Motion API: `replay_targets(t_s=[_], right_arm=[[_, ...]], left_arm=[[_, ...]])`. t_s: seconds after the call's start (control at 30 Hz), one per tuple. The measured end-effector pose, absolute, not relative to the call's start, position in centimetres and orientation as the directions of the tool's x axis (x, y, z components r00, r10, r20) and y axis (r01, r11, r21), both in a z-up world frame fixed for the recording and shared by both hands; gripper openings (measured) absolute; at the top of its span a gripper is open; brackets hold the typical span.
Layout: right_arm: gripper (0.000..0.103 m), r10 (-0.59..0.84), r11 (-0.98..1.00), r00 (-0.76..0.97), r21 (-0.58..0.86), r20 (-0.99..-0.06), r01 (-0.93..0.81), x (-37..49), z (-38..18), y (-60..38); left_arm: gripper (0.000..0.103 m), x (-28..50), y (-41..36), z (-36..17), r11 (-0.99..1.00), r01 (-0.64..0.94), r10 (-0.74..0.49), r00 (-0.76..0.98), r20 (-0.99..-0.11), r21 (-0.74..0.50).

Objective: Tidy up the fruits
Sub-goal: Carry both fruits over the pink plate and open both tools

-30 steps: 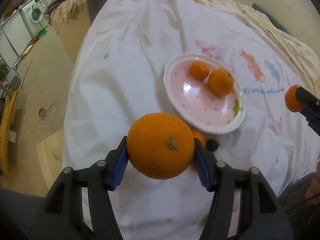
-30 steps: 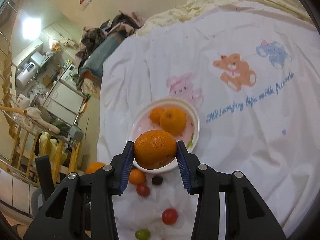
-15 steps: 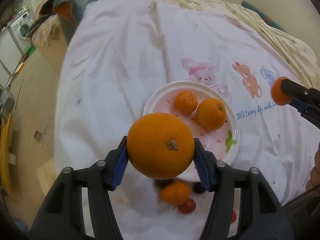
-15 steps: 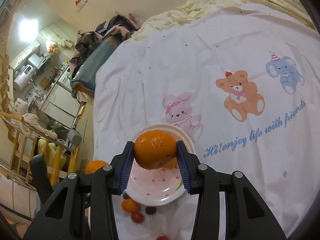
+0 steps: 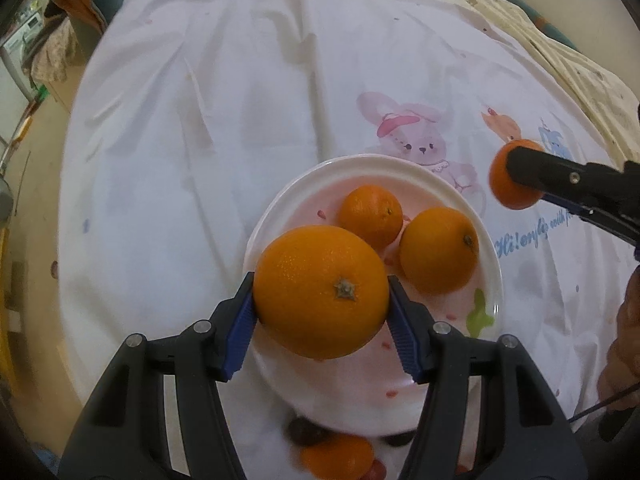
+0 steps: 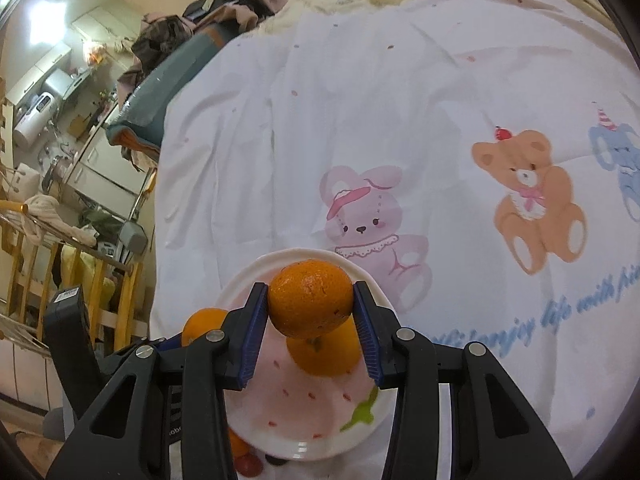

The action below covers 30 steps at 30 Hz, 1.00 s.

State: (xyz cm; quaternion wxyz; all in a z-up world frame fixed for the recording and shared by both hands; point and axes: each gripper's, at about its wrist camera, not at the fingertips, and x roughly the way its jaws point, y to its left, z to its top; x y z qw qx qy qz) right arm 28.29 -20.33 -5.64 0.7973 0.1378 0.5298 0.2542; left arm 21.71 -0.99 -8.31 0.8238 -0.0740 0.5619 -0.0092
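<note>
My left gripper (image 5: pixel 321 310) is shut on a large orange (image 5: pixel 320 290) and holds it over the near left part of a white and pink plate (image 5: pixel 276 216). Two smaller oranges (image 5: pixel 372 216) (image 5: pixel 438 250) lie on the plate. My right gripper (image 6: pixel 311 322) is shut on a small orange (image 6: pixel 310 304) above the same plate (image 6: pixel 320 424); one orange on the plate (image 6: pixel 324 356) shows under it. In the left wrist view the right gripper and its orange (image 5: pixel 508 184) hang beyond the plate's right rim.
A small orange (image 5: pixel 338 458), a dark round fruit (image 5: pixel 306 430) and a red one (image 6: pixel 250 464) lie on the white cartoon-print cloth (image 5: pixel 240 120) by the plate's near rim. The table edge drops to the floor at the left; room clutter (image 6: pixel 60 200) stands beyond.
Both grippers have moved forward over the plate with their oranges still held. The loose small fruits have slid toward the bottom of both views.
</note>
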Motion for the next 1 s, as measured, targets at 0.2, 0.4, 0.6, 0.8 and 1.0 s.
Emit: replay_targets(t_s=[0.2,0.4,0.6,0.8,1.0], right_arm=[[0.045,0.556,0.828,0.253,0.501,-0.792,-0.251,29.9,-8.1,-18.9],[0.045,0.539,0.835,0.23,0.479,-0.81,-0.272,30.8,-9.6,-17.3],[0.047,0.536,0.836,0.203,0.48,-0.82,-0.268,31.3,-10.5,-16.7],[0.058,0.511,0.85,0.202,0.456,-0.836,-0.265,31.1,-11.1,-16.6],[0.072,0.5,0.855,0.225,0.435,-0.836,-0.283,30.7,-10.1,-16.7]], left_arm=[[0.057,23.1,-1.1,-8.9,0.986,-0.067,-0.118,0.355,-0.927,-0.151],[0.057,23.6,-1.2,-9.7,0.984,-0.061,-0.135,0.361,-0.923,-0.168],[0.059,23.8,-0.8,-9.7,0.982,-0.056,-0.147,0.357,-0.922,-0.179],[0.065,24.2,-1.2,-9.6,0.985,-0.049,-0.139,0.335,-0.932,-0.164],[0.077,24.0,-1.4,-9.1,0.989,-0.047,-0.118,0.351,-0.929,-0.143]])
